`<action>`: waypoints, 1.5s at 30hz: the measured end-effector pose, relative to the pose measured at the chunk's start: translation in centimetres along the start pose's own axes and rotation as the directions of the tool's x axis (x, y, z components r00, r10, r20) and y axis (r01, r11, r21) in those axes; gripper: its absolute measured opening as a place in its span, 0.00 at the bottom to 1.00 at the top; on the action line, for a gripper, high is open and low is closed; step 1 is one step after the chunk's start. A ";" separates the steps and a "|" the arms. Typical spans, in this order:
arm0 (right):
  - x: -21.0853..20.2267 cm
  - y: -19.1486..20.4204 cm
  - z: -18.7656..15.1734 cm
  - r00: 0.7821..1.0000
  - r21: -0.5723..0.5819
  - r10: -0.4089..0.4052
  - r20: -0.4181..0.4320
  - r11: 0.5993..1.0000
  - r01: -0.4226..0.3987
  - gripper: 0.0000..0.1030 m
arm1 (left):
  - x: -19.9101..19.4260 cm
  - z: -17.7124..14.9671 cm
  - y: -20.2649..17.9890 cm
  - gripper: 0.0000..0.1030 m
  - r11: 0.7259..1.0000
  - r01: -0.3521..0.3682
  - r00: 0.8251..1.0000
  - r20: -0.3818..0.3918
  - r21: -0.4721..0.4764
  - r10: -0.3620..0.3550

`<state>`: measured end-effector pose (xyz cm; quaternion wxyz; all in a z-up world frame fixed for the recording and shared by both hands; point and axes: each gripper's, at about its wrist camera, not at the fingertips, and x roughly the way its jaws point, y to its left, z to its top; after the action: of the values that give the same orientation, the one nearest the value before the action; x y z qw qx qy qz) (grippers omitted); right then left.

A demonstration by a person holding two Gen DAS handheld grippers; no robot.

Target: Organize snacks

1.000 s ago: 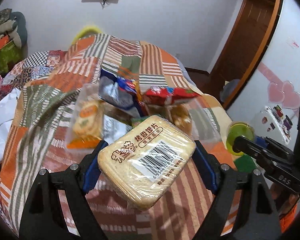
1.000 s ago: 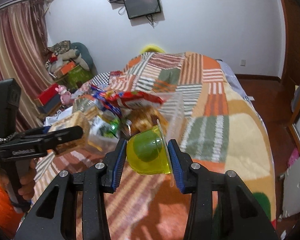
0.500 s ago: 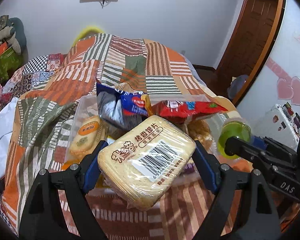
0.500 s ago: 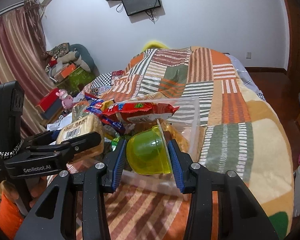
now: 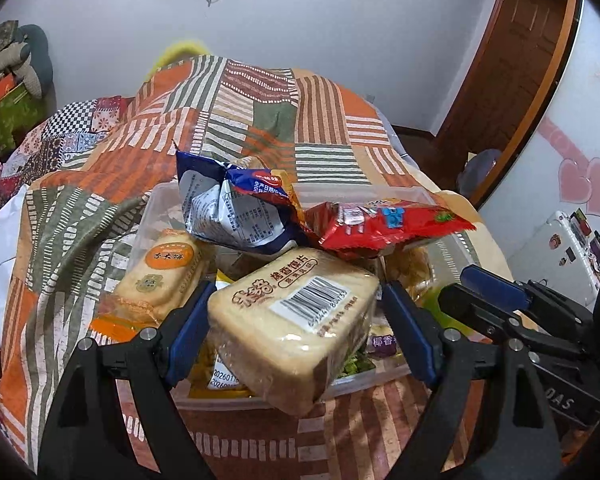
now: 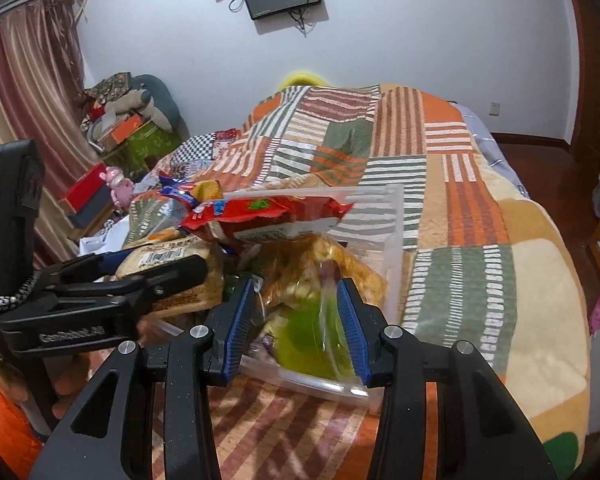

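Note:
A clear plastic box (image 5: pixel 360 190) (image 6: pixel 396 216) sits on the bed, full of snack bags. My left gripper (image 5: pixel 299 286) is over its near side, shut on a wrapped pack of toast slices (image 5: pixel 292 320). Only the pad tips touch the pack, which tilts down towards the box's front wall. My right gripper (image 6: pixel 296 284) is over the box's near right corner and its jaws are opening. The green jelly cup (image 6: pixel 308 332) shows blurred between and below them, with a gap beside the left pad. A red bag (image 5: pixel 388 224) and a blue-silver bag (image 5: pixel 232 212) lie on top.
The box rests on a striped patchwork blanket (image 5: pixel 260 120). A round-biscuit pack (image 5: pixel 164 272) lies at the box's left, a bag of yellow-brown snacks (image 6: pixel 324 264) at its right. A wooden door (image 5: pixel 516 60) and a white cabinet (image 5: pixel 560 248) stand right. A person's hand (image 6: pixel 60 392) holds the left gripper.
Both grippers have come forward and down over the box. The jelly cup has slipped from the right pads and sinks, blurred. The toast pack has slid towards the left fingertips and tilted down.

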<state>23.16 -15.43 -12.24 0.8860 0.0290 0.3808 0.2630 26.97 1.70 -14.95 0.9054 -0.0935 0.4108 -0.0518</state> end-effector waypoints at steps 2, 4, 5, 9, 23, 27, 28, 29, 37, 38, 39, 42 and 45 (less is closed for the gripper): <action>-0.4 -0.2 0.1 1.000 0.003 0.001 0.003 1.000 -0.001 0.41 | -0.6 -0.1 -0.1 0.82 1.000 0.005 1.000 0.008 0.006 -0.005; -0.9 -0.1 0.1 1.000 0.001 -0.002 0.009 1.000 0.002 0.41 | -1.1 -0.2 -0.1 0.82 1.000 0.003 1.000 0.015 0.008 -0.003; -1.2 -0.1 0.1 1.000 -0.004 -0.006 0.010 1.000 0.006 0.42 | -1.6 -0.2 -0.1 0.82 1.000 0.006 1.000 0.022 0.004 -0.006; -3.2 0.6 0.2 0.999 -0.030 -0.011 0.036 0.999 0.012 0.42 | -3.9 -0.5 -0.1 0.82 0.999 0.033 0.998 0.055 -0.007 -0.032; -13.1 4.6 1.1 0.965 -0.066 -0.023 0.262 0.997 0.042 0.63 | -17.6 -1.4 -2.1 0.82 0.999 0.010 0.942 0.336 0.050 -0.027; -15.3 6.0 0.7 0.949 -0.064 -0.027 0.314 0.997 0.049 0.73 | -20.1 -2.5 -2.9 0.82 0.997 -0.023 0.919 0.393 0.072 -0.007; -15.7 6.2 0.6 0.945 -0.064 -0.033 0.325 0.996 0.056 0.75 | -20.8 -2.9 -3.2 0.82 0.997 -0.028 0.914 0.406 0.077 -0.005; -16.1 6.5 0.4 0.941 -0.065 -0.039 0.336 0.996 0.065 0.76 | -21.3 -3.2 -3.3 0.82 0.996 -0.032 0.911 0.413 0.080 -0.004; -18.0 8.2 -0.9 0.916 -0.074 -0.086 0.392 0.989 0.124 0.87 | -23.4 -5.2 -3.6 0.91 0.996 -0.052 0.896 0.443 0.071 0.016; -18.1 8.4 -1.0 0.912 -0.075 -0.095 0.399 0.988 0.136 0.90 | -23.6 -5.4 -3.5 0.93 0.997 -0.052 0.895 0.445 0.065 0.017; -18.1 8.5 -1.0 0.908 -0.076 -0.106 0.406 0.986 0.149 0.92 | -23.7 -5.5 -3.5 0.94 0.997 -0.053 0.894 0.447 0.061 0.020; -18.5 8.6 -1.3 0.897 -0.078 -0.126 0.423 0.982 0.174 0.96 | -24.0 -5.9 -3.4 0.96 0.997 -0.062 0.891 0.452 0.051 0.032; -18.4 8.6 -1.3 0.893 -0.079 -0.133 0.429 0.980 0.184 0.96 | -24.1 -6.2 -3.4 0.97 0.997 -0.068 0.888 0.458 0.044 0.041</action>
<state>7.92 -17.23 1.18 0.9659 0.0017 0.1653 0.1995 6.38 1.75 -0.56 0.9800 -0.0646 0.1874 -0.0151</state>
